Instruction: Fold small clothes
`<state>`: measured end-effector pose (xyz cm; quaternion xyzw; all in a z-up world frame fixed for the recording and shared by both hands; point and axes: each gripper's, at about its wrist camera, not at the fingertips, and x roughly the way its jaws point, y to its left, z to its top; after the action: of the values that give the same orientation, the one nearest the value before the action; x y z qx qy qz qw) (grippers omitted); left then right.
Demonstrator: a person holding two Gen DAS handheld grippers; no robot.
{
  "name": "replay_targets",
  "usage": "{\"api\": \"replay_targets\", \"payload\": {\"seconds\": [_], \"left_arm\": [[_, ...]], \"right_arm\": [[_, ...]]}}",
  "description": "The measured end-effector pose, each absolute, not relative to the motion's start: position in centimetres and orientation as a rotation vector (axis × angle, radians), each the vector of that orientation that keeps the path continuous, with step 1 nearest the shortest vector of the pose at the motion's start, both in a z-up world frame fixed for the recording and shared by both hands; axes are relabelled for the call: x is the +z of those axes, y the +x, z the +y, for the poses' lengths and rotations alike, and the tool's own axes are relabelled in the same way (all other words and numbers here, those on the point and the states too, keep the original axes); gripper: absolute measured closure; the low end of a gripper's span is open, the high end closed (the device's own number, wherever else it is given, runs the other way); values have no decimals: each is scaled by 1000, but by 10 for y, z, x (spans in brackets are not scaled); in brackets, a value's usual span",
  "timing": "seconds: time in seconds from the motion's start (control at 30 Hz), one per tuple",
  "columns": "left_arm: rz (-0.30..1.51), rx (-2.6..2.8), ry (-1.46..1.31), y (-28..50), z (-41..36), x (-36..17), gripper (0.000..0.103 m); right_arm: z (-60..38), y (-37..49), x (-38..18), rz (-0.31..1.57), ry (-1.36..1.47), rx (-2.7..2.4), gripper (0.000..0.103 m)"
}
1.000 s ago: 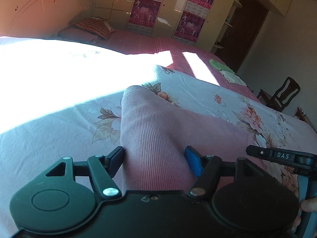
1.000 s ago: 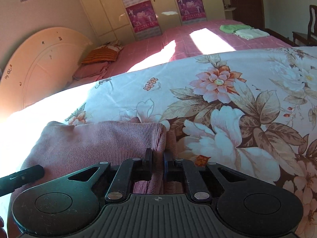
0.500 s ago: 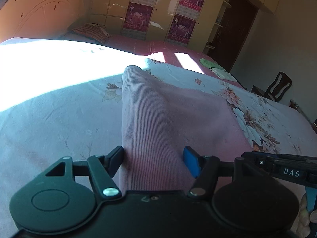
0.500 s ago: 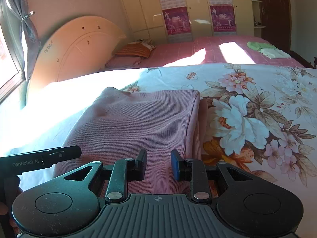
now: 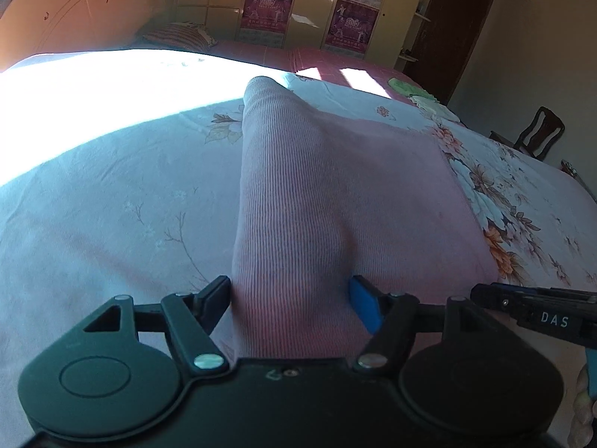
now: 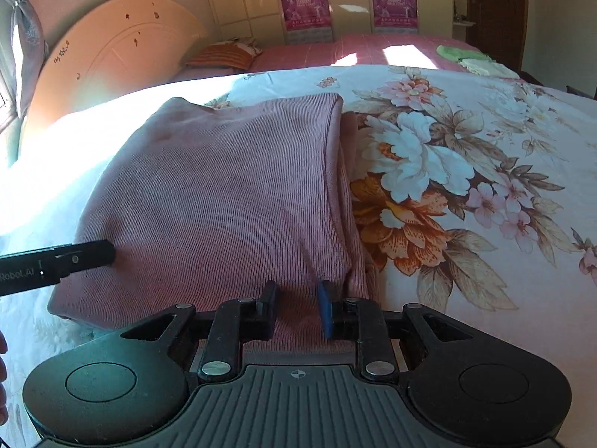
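On the bed (image 5: 112,205), spread with a flowered cover (image 6: 466,142), the pink garment (image 5: 335,186) lies doubled over in a rough rectangle, its fold at the far end and its loose edges nearest the person. A strip of the under layer (image 6: 349,138) peeks out along the right side, so the two halves do not quite match.

Both tools sit at the near edge, one by each corner. That is where a folder would want them: holding both corners keeps the top layer square and stops it creeping.

The left tool (image 5: 291,291) stands wide, with a broad band of cloth filling the gap. Its pads press on either side of that band, and a crease bulges beside the blue pad, so I judge it is gripping the garment's left side. The cloth's left edge runs straight from that tool to the far corner, which suggests some tension.

The right tool (image 6: 296,298) has only a narrow gap, with ribbed cloth lying between the jaws. They have just been closing a little. Whether the pads actually bite the cloth I cannot tell.

This fold looks laid down, or nearly so. The next job is probably to even up the right side or start another fold. A careless tug could pull the layers further out of line.
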<state>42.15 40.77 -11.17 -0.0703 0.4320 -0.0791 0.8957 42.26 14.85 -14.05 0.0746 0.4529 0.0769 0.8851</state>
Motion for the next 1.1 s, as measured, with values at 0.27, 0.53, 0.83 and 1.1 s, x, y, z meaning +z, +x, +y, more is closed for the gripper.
{"api": "replay_targets", "payload": {"seconds": [0.27, 0.53, 0.83, 1.1], "left_arm": [[893, -119, -130, 400, 401, -90, 28], [925, -41, -68, 345, 380, -53, 21], [896, -14, -5, 265, 353, -8, 18], [849, -16, 15, 199, 329, 13, 18]], "right_arm": [[140, 392, -99, 846, 207, 192, 28], [126, 337, -80, 842, 259, 260, 28], [109, 258, -38, 768, 228, 300, 28], [100, 188, -3, 684, 167, 317, 27]]}}
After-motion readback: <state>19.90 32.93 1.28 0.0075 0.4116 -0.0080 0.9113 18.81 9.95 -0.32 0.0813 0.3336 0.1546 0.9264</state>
